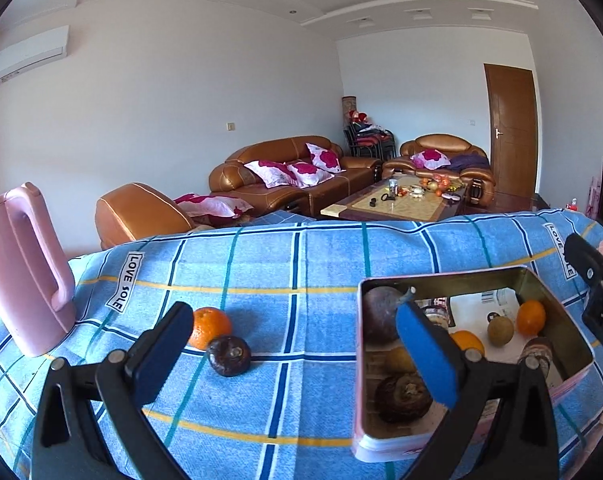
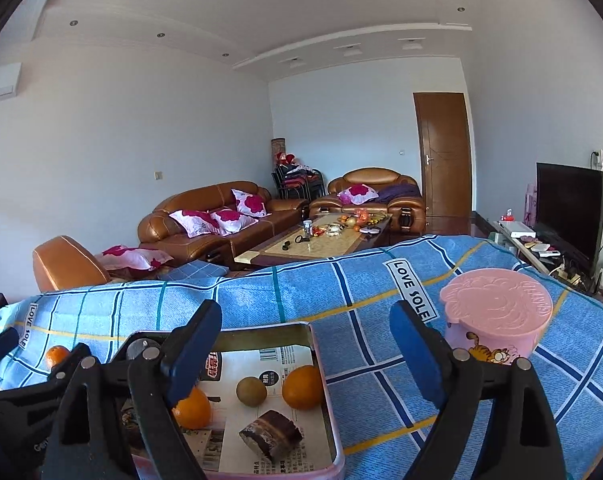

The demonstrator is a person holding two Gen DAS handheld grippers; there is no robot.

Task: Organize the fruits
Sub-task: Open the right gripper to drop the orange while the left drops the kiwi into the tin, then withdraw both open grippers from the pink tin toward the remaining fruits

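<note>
A pink tin box (image 1: 573, 336) sits on the blue checked cloth and holds several fruits: oranges (image 1: 531, 317), a small brown-green fruit (image 1: 500, 331) and dark round fruits (image 1: 403, 398). An orange (image 1: 209, 327) and a dark fruit (image 1: 229, 355) lie loose on the cloth left of the box. My left gripper (image 1: 297, 356) is open and empty, hovering between the loose fruits and the box's left wall. My right gripper (image 2: 305, 348) is open and empty above the box's (image 2: 321, 364) right side; an orange (image 2: 302, 387) and a dark striped piece (image 2: 270, 434) lie inside.
A pink kettle (image 1: 21, 268) stands at the left on the cloth. A round pink lidded container (image 2: 495, 316) stands right of the box. Behind the table are brown sofas (image 1: 293, 172), a coffee table (image 1: 393, 200) and a television (image 2: 569, 208).
</note>
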